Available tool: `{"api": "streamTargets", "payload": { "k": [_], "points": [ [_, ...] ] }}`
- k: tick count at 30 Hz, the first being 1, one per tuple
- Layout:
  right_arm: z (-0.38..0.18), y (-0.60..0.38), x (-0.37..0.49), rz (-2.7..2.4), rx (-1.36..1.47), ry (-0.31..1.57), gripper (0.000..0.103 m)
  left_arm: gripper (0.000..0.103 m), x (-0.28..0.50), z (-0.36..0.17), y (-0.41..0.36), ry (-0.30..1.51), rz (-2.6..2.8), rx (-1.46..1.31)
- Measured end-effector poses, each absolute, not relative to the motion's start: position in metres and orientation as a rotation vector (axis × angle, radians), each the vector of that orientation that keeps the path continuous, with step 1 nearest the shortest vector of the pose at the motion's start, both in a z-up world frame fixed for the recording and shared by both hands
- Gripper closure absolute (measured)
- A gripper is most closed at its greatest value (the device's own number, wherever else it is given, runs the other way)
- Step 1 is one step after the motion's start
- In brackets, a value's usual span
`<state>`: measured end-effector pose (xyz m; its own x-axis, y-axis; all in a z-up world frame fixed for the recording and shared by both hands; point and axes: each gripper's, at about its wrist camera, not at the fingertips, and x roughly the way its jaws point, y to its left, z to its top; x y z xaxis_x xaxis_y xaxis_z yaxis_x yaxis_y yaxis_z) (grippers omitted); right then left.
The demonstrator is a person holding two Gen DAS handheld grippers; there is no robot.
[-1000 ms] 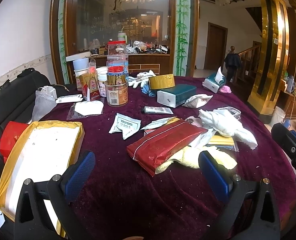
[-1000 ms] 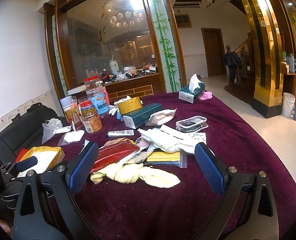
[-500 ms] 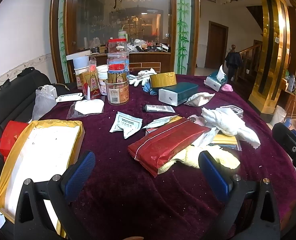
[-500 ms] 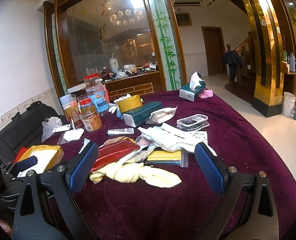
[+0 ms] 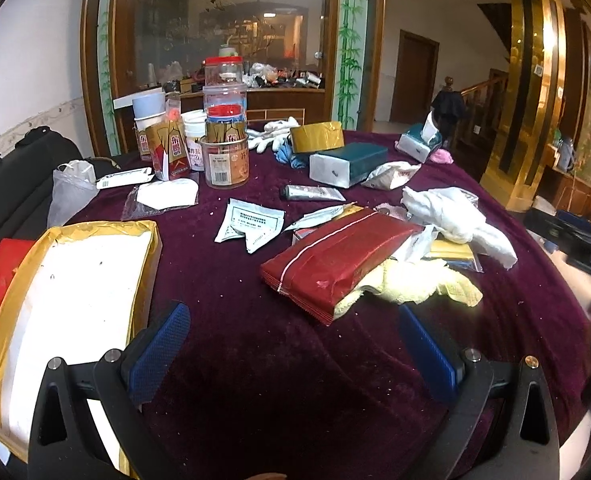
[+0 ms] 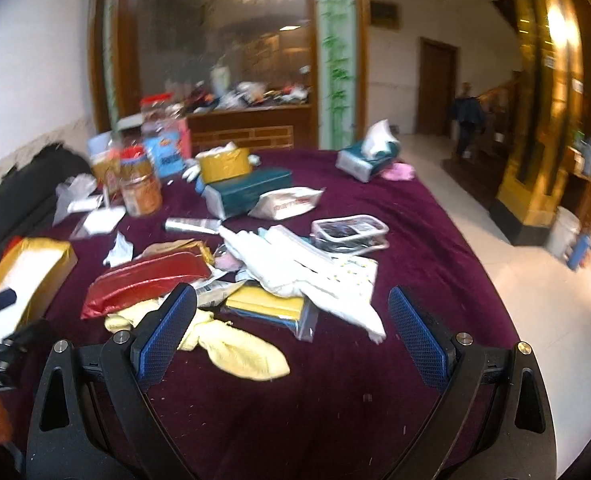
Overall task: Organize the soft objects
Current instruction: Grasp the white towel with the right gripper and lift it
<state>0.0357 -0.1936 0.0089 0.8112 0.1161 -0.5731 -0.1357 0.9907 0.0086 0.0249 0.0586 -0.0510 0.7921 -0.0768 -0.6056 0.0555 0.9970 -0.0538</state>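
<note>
A pale yellow towel (image 5: 411, 282) lies crumpled on the purple tablecloth, partly under a red soft pack (image 5: 335, 260). In the right wrist view the yellow towel (image 6: 231, 344) lies just ahead of my right gripper (image 6: 291, 332), which is open and empty, its left pad overlapping the towel's edge. A white cloth (image 6: 303, 268) is heaped beyond it, over a yellow packet in a clear bag (image 6: 269, 306). The white cloth (image 5: 451, 216) also shows at the right in the left wrist view. My left gripper (image 5: 295, 348) is open above bare tablecloth, short of the red pack.
A gold-edged white box (image 5: 67, 300) sits at the left table edge. Jars and cartons (image 5: 223, 152) crowd the back left, with a teal tissue box (image 5: 347, 162), a tube (image 5: 311, 193) and paper sachets (image 5: 251, 228) mid-table. A person (image 6: 467, 120) stands far off by the stairs.
My right gripper has dipped down and forward toward the yellow towel and white cloth, its view now blurred. The left gripper has barely shifted. Nothing on the table has moved.
</note>
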Motion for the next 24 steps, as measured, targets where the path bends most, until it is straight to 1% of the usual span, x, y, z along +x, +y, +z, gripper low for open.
{"api": "streamTargets", "payload": {
  "k": [3, 8, 12, 14, 15, 16, 18, 19, 20, 21, 23, 24],
  "points": [
    [0.003, -0.185, 0.068, 0.249, -0.055, 0.665, 0.005, 0.0, 0.027, -0.052, 0.058, 0.646, -0.081, -0.025],
    [-0.03, -0.167, 0.131, 0.355, 0.013, 0.823, 0.006, 0.0, 0.039, -0.061, 0.048, 0.695, -0.091, 0.026],
    [-0.053, -0.165, 0.164, 0.304, 0.013, 0.86, 0.006, 0.0, 0.043, -0.07, 0.046, 0.712, -0.089, 0.062],
    [-0.071, -0.167, 0.185, 0.296, 0.021, 0.945, 0.006, 0.0, 0.046, -0.072, 0.045, 0.718, -0.089, 0.073],
    [-0.084, -0.167, 0.197, 0.276, 0.011, 1.005, 0.009, 0.0, 0.047, -0.074, 0.044, 0.724, -0.088, 0.077],
    [-0.096, -0.17, 0.207, 0.253, 0.01, 1.047, 0.015, 0.0, 0.049, -0.075, 0.043, 0.729, -0.089, 0.08],
    [-0.095, -0.177, 0.209, 0.287, 0.077, 1.005, 0.037, 0.0, 0.051, -0.077, 0.039, 0.738, -0.095, 0.092],
    [-0.095, -0.186, 0.209, 0.327, 0.192, 1.005, 0.051, 0.0, 0.051, -0.078, 0.037, 0.74, -0.098, 0.101],
    [-0.094, -0.193, 0.208, 0.346, 0.257, 0.984, 0.06, 0.0, 0.052, -0.079, 0.035, 0.743, -0.1, 0.111],
    [-0.094, -0.201, 0.203, 0.362, 0.325, 0.961, 0.064, 0.0, 0.052, -0.08, 0.032, 0.747, -0.098, 0.122],
    [-0.097, -0.21, 0.199, 0.379, 0.392, 0.953, 0.068, 0.0, 0.053, -0.082, 0.025, 0.76, -0.101, 0.142],
    [-0.097, -0.216, 0.197, 0.397, 0.436, 0.943, 0.068, 0.0, 0.054, -0.083, 0.022, 0.767, -0.104, 0.15]
  ]
}}
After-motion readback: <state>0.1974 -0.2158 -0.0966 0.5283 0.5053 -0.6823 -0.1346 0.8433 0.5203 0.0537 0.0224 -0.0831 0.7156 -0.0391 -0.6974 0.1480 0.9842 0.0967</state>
